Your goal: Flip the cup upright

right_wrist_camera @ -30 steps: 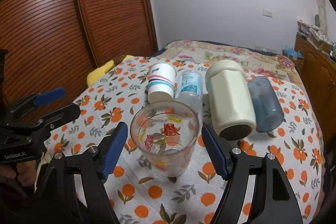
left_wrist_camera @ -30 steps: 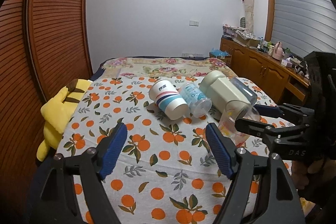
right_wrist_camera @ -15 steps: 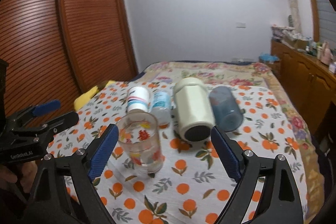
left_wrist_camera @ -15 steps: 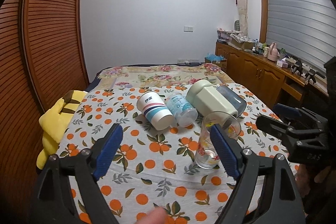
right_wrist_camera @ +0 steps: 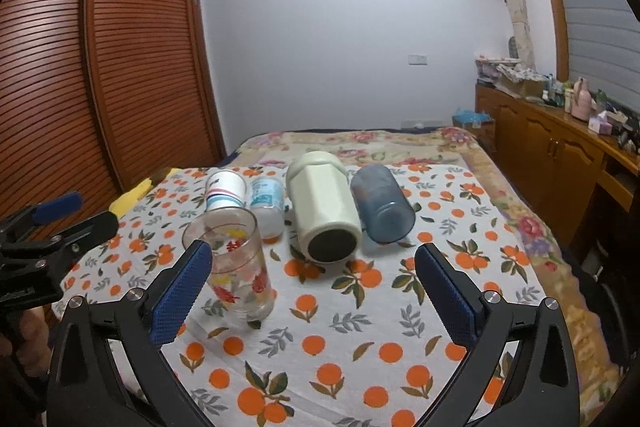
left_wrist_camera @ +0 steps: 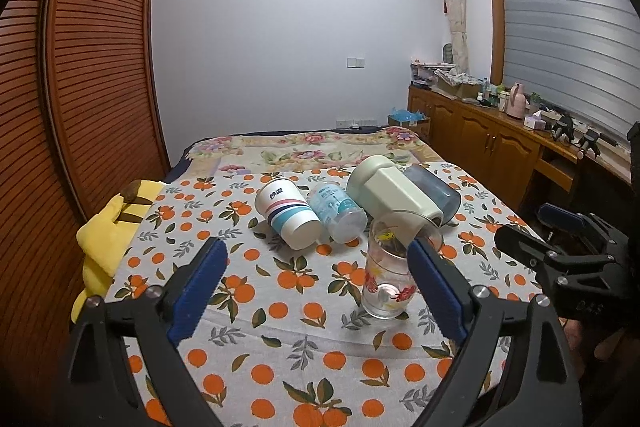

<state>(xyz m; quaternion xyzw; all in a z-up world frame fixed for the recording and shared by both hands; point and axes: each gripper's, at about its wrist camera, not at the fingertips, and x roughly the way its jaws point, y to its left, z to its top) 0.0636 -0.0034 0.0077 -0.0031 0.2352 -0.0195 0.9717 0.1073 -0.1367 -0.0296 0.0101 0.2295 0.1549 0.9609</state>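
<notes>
- Glass cup (right_wrist_camera: 236, 267) standing upright, mouth up, on the orange-print cloth (right_wrist_camera: 360, 339) over the bed; seen at about 10 o'clock in the right wrist view, at about 3 o'clock in the left wrist view (left_wrist_camera: 394, 267).
- Right tool (right_wrist_camera: 312, 295) spread wide, holding nothing; cup just beside its left blue pad (right_wrist_camera: 180, 295), contact impossible to judge from this angle.
- Left tool (left_wrist_camera: 316, 291) likewise wide and empty; cup behind its right pad, apparently farther off.
- Four more containers lying on their sides beyond the glass, toward 12 o'clock: striped paper cup (left_wrist_camera: 290, 213), small clear bottle (left_wrist_camera: 338, 213), cream flask (right_wrist_camera: 324, 213), blue tumbler (right_wrist_camera: 382, 205).
- Yellow plush toy (left_wrist_camera: 110, 231) at the cloth's edge, around 9 o'clock in the left wrist view.
- Step in hand, by judgement: flip of the glass looks complete, both tools free of it.
- Next move, if any: either nothing further, or the same for the striped paper cup — approach from the side, close on the wall near the rim, tilt base down, release gently on the soft bedding.
- Care needed: soft mattress, so easy tipping of the tall glass with any nudge.
</notes>
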